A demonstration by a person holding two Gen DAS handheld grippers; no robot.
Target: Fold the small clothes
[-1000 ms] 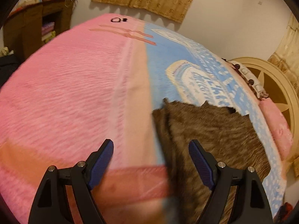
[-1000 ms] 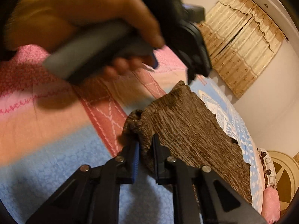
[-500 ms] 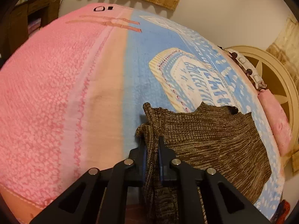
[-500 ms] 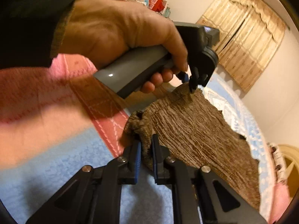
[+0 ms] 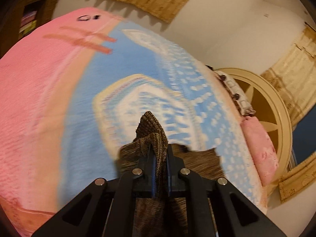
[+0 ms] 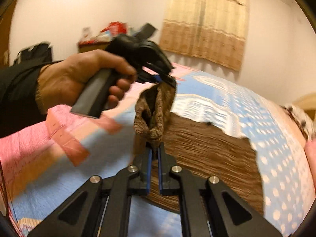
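Observation:
A small brown knitted garment (image 6: 207,154) lies on the bed, its near edge lifted off the cover. My left gripper (image 5: 159,154) is shut on a bunched corner of the brown garment (image 5: 156,136), which sticks up between the blue pads. My right gripper (image 6: 154,152) is shut on another corner of the same edge. In the right wrist view a hand (image 6: 79,79) holds the left gripper (image 6: 167,81) just above and beyond mine, with the raised edge hanging slack between the two grips. Both views are motion-blurred.
The bed cover (image 5: 49,102) is pink on the left and blue with white patterns on the right. A pink pillow (image 5: 260,148) and a cream round headboard (image 5: 276,122) lie at the right. A dark shelf (image 5: 33,17) stands far left; curtains (image 6: 205,19) hang on the wall.
The left gripper went from open over the bed to shut on the garment's corner. Both grippers have since lifted the near edge upward, close together.

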